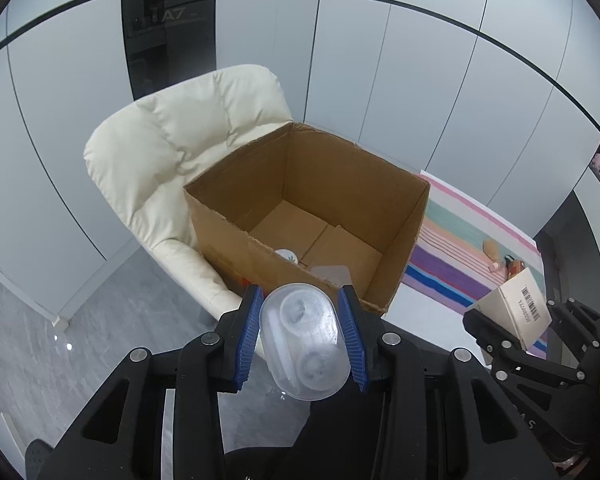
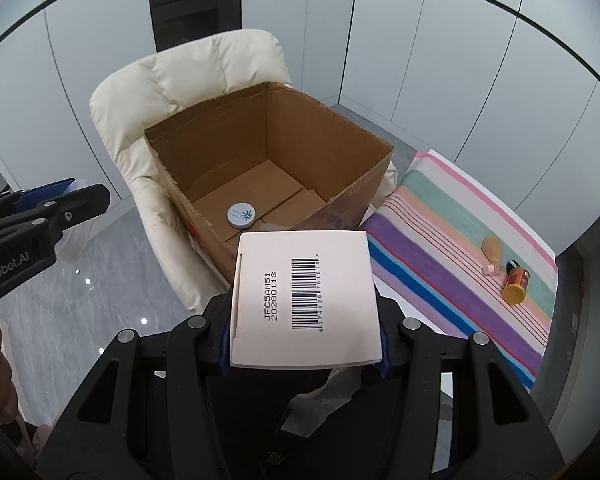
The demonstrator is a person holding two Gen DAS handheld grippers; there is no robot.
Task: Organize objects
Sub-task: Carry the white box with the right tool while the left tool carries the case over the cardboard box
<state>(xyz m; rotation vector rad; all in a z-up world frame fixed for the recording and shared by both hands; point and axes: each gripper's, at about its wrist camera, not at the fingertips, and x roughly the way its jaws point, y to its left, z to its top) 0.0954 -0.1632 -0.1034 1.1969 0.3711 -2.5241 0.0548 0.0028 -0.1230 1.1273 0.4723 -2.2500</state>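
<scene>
The left gripper point(image 1: 303, 334) has its fingers clamped on a clear plastic case point(image 1: 303, 340), and the right gripper point(image 2: 304, 344) pinches a white carton point(image 2: 305, 300). Both hover short of the cardboard box point(image 2: 204, 216). Released here, either could clip its near rim and fall outside onto the chair point(image 2: 160, 92).

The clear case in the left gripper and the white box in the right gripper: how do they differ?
The clear case is see-through, rounded and oval; the white box is opaque, flat-sided and square-cornered. The white box carries a barcode and printed code; the clear case shows no print. Both are gripped between blue-padded fingers, above the near side of the open cardboard box.
</scene>
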